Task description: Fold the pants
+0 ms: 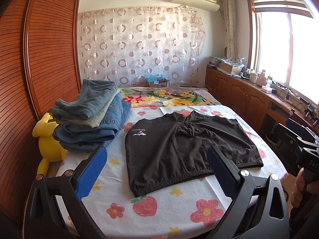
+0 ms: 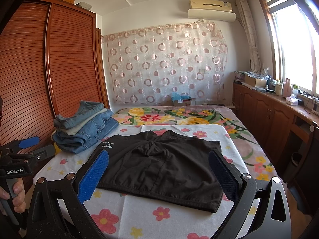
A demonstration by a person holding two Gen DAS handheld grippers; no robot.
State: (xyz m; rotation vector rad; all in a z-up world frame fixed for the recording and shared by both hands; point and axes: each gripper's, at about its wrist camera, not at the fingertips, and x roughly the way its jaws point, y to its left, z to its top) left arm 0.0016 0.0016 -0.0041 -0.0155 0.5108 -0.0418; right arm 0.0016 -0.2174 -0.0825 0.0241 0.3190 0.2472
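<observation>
Through my left camera, my left gripper [image 1: 157, 171] hangs spread wide and empty above the black pants [image 1: 185, 149], which lie flat on the flowered sheet [image 1: 171, 215] beside stacked jeans [image 1: 89, 119]. Through my right camera, my right gripper [image 2: 159, 175] gapes empty over them too.

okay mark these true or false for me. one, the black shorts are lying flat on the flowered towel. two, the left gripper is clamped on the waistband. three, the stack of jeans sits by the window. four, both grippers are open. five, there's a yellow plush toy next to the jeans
1. The black shorts lie flat on the flowered towel. True.
2. The left gripper is clamped on the waistband. False: its jaws are wide apart and hold nothing.
3. The stack of jeans sits by the window. False: it sits on the wardrobe side of the bed, opposite the window.
4. Both grippers are open. True: the right gripper is spread wide too.
5. A yellow plush toy is next to the jeans. True: it is wedged between the bed and the wardrobe.
</observation>
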